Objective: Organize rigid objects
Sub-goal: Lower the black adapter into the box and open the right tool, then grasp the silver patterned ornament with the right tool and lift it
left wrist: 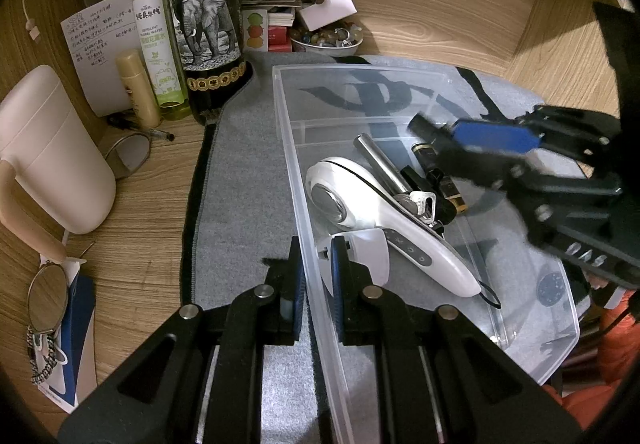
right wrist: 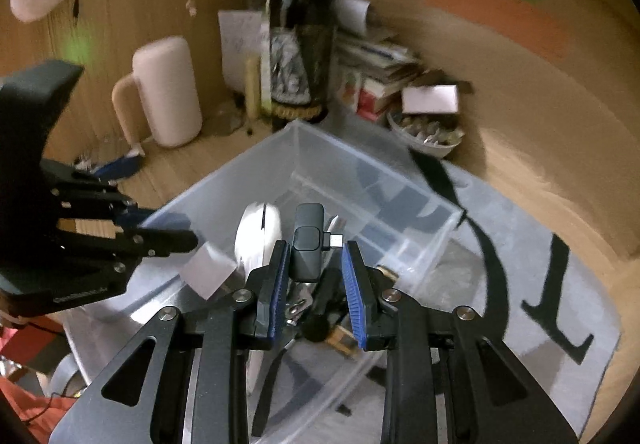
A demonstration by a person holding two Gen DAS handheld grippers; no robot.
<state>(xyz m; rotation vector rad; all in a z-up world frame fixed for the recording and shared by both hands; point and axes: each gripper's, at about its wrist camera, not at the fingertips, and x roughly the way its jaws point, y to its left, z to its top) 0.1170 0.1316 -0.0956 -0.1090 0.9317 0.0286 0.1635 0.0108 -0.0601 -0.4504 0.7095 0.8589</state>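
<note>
A clear plastic bin (left wrist: 288, 147) lies on a grey mat. It holds a white handheld device (left wrist: 384, 219), a metal rod (left wrist: 380, 159), keys and small dark bottles. My left gripper (left wrist: 316, 276) is shut on the bin's near wall, one finger on each side. In the right wrist view my right gripper (right wrist: 316, 264) is open above the bin (right wrist: 360, 167); a small black USB-C gadget (right wrist: 308, 240) rests against its left finger, apart from the right one. The right gripper (left wrist: 432, 131) also shows in the left wrist view, above the bin.
A dark wine bottle (left wrist: 204, 23), a green spray bottle (left wrist: 156, 39), a cream tube, a pink mug (left wrist: 52, 147), glasses and a bowl of stones (left wrist: 328, 37) crowd the wooden desk left of and behind the bin. Paper stacks stand at the back.
</note>
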